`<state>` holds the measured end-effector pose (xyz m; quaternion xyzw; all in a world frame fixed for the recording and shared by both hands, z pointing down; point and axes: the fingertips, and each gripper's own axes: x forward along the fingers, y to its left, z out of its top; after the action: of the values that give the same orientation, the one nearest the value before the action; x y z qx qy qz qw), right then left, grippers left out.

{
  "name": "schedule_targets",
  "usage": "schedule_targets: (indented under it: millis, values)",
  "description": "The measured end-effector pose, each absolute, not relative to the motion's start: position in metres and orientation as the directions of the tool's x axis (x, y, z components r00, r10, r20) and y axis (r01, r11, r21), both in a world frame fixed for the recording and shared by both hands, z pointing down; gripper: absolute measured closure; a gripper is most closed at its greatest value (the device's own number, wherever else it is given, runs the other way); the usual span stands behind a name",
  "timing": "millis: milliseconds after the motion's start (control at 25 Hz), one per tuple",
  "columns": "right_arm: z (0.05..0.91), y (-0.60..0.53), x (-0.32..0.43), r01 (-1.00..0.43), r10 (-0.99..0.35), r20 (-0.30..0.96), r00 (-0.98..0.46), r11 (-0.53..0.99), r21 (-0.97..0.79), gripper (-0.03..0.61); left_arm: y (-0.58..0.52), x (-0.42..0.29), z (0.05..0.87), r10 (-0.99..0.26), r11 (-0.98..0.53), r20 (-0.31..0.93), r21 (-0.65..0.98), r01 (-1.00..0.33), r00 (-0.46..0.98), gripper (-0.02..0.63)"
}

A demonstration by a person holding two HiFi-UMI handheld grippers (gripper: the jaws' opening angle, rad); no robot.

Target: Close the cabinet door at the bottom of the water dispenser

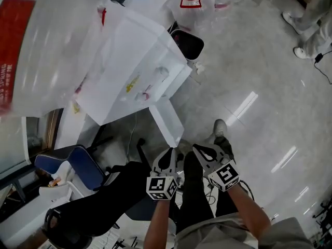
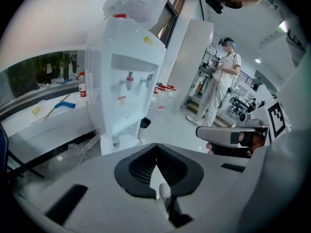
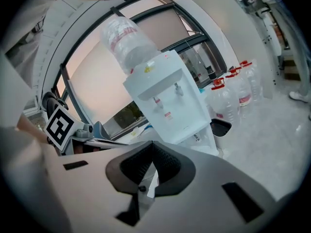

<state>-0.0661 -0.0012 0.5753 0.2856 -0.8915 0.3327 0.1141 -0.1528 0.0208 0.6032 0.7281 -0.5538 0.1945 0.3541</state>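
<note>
White cabinet door (image 1: 167,121) stands open at 12 o'clock; left gripper (image 1: 170,155) and right gripper (image 1: 204,153) are closed, empty; a hard shove could rock the water dispenser (image 1: 136,71).

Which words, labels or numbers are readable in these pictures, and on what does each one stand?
No text can be quoted.
The red label on the water bottle: white print, too blurred.
The red-and-white sticker on the water dispenser: too small.
The yellow sticker above the taps: too small.
</note>
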Motion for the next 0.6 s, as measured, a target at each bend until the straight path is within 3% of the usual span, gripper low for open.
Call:
schedule_targets:
  millis: [600]
  values:
    - [0.655, 0.031, -0.094, -0.628, -0.439, 0.451, -0.778, 0.563, -0.536, 0.568, 0.085, -0.199, 0.739, -0.533, -0.238, 0.761, 0.285, -0.929, 0.370, 0.581]
